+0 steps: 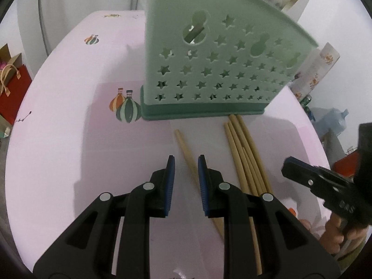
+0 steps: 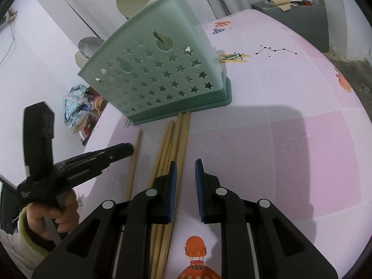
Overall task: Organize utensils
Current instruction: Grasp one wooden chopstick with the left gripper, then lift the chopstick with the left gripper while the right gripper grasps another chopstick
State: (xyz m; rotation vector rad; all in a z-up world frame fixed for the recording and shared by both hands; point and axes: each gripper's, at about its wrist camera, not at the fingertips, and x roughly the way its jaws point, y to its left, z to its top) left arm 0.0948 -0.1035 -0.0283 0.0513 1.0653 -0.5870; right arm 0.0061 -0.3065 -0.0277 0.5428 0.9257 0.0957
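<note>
**Mia:** What's the biggest thing here?

**Ben:** The pink table (image 1: 58, 162). It has balloon pictures on it. Next biggest is the green holder (image 1: 209, 69) with star holes. It stands up at the back.

**Mia:** Where are the chopsticks?

**Ben:** They lie flat on the table, in front of the holder. A bunch of chopsticks (image 1: 246, 158) lies together, and their far tips almost touch the holder's bottom edge. One single chopstick (image 1: 186, 155) lies by itself, just beside the bunch.

**Mia:** What are the tongs doing?

**Ben:** The left gripper (image 1: 186, 165) has its blue pads a little apart. The single chopstick runs through the gap, but the pads don't squeeze it. The right gripper (image 2: 186, 167) is a little apart too, with nothing in it. It sits right next to the bunch.

**Mia:** So what's the good way to do this?

**Ben:** I think the left one wants the single stick. It should go low until the pads are on both sides, then squeeze near the middle so the stick doesn't tip. Then lift, turn it upright, and drop it in the top of the holder.
</note>
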